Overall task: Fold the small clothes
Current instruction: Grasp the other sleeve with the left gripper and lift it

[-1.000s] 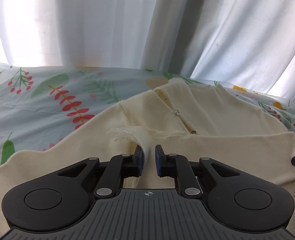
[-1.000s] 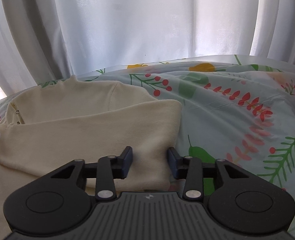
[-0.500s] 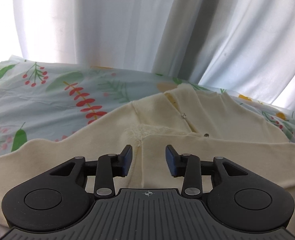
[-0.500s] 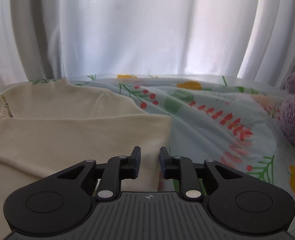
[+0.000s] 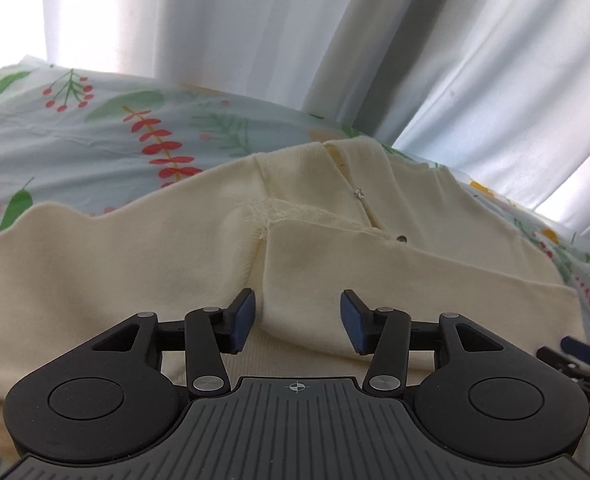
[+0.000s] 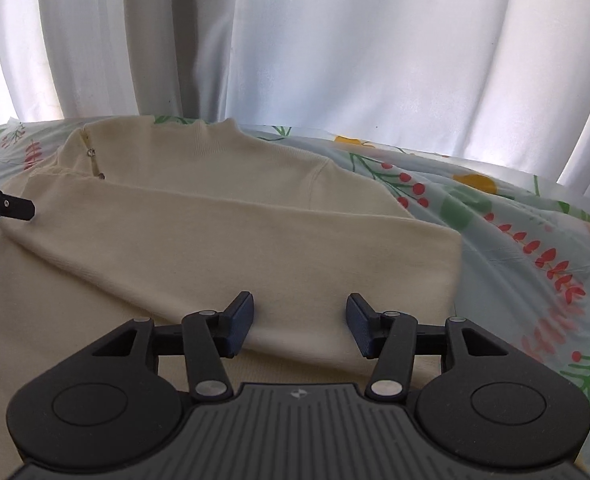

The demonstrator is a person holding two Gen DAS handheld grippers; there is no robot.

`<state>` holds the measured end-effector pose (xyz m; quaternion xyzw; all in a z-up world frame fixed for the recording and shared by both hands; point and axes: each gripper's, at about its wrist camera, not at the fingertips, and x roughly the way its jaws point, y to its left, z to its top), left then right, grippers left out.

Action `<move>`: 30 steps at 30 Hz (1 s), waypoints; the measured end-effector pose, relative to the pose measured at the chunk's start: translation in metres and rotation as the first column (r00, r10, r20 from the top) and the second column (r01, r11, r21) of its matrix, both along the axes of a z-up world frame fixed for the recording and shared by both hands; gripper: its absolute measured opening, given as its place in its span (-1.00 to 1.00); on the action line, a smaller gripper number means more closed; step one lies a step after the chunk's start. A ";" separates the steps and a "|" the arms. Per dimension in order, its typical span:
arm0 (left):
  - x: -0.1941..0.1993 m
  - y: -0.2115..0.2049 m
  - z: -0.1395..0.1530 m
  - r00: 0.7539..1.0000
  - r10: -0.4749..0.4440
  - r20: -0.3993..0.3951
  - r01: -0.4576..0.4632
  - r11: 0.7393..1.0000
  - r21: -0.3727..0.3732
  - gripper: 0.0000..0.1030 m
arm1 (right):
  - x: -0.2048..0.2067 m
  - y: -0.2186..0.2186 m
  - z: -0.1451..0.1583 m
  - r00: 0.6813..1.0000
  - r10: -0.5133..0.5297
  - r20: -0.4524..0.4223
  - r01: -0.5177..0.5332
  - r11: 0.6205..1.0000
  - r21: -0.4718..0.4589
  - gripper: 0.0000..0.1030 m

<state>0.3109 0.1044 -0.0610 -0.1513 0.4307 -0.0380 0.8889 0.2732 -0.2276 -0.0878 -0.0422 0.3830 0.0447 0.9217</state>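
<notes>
A cream knit top [image 5: 375,280] [image 6: 223,240] lies on the floral sheet, one sleeve folded flat across its chest. In the left wrist view my left gripper [image 5: 297,320] hovers over the folded sleeve's cuff end near a lace patch [image 5: 279,212]; its jaws are opening and the pads press on nothing. In the right wrist view my right gripper [image 6: 299,326] hangs above the sleeve's folded edge, jaws opening too, cloth below them but not pinched. The right gripper's tip [image 5: 575,350] shows at the left view's right edge, the left gripper's tip [image 6: 13,207] at the right view's left edge.
The floral sheet [image 5: 95,136] [image 6: 515,248] spreads around the garment on both sides. White curtains [image 6: 335,48] hang close behind the far edge of the surface.
The left gripper let go of the sleeve fabric and spread its jaws. The right gripper's jaws narrowed, then widened again, and it shifted sideways along the sleeve.
</notes>
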 end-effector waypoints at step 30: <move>-0.165 0.359 -0.041 0.478 0.869 -0.129 -0.752 0.328 -0.572 -0.21 | -0.045 0.019 0.029 1.000 -0.021 0.021 0.017 0.989 0.145 0.01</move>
